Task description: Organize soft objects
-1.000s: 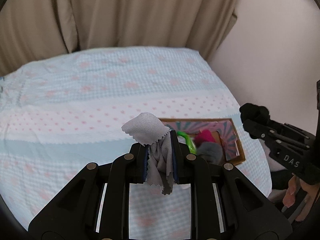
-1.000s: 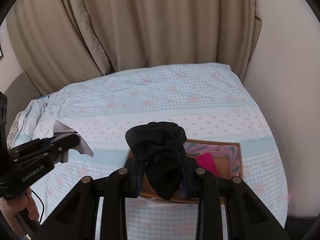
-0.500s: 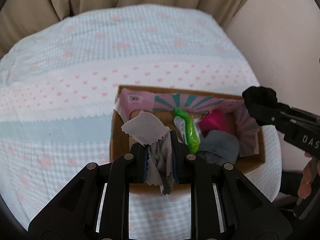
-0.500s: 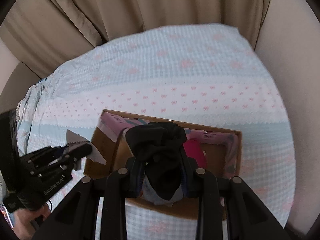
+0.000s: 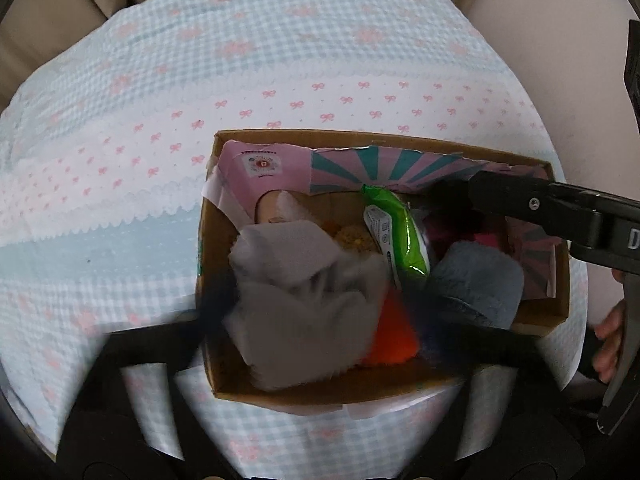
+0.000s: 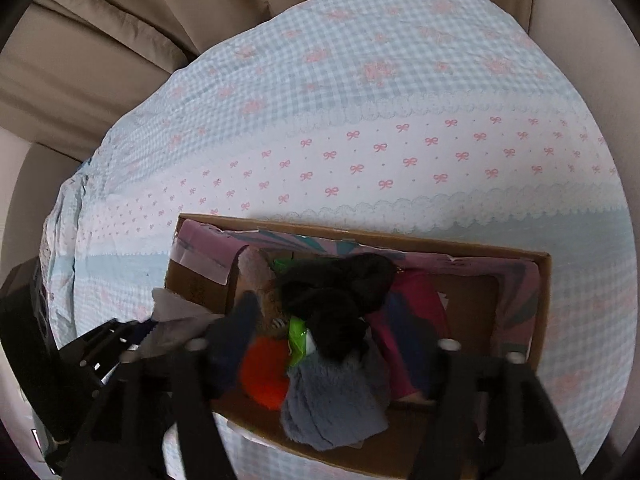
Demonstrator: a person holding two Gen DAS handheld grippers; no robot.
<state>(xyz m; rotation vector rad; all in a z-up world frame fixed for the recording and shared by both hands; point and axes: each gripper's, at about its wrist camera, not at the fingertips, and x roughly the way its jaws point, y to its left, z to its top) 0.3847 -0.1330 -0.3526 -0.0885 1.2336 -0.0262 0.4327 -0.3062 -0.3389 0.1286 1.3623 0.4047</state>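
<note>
An open cardboard box point(image 5: 208, 240) lies on the bed. In the left wrist view my left gripper point(image 5: 320, 308) hangs over its left half, jaws opening wide. The grey cloth point(image 5: 304, 300) is blurred between them, and neither pad touches it. In the right wrist view my right gripper point(image 6: 324, 316) is over the box, jaws opening. The black fabric bundle point(image 6: 336, 296) sits loose between them, on top of the other items. The right gripper point(image 5: 504, 196) also reaches in from the right in the left wrist view. At the left of the right wrist view, the left gripper point(image 6: 120, 336) has the grey cloth point(image 6: 176, 312) at its tip.
Inside the box are a green packet point(image 5: 396, 236), a blue-grey fluffy item point(image 5: 476, 284), an orange item point(image 5: 394, 336) and a magenta cloth point(image 6: 416, 308). Pink patterned paper point(image 5: 272, 172) lines the box. A bedsheet point(image 5: 200, 80) with bows covers the bed. Curtains and a wall stand behind.
Both grippers have sunk over the box. Their jaws, shut on the grey cloth and the black bundle before, now stand apart and both fabrics are loose.
</note>
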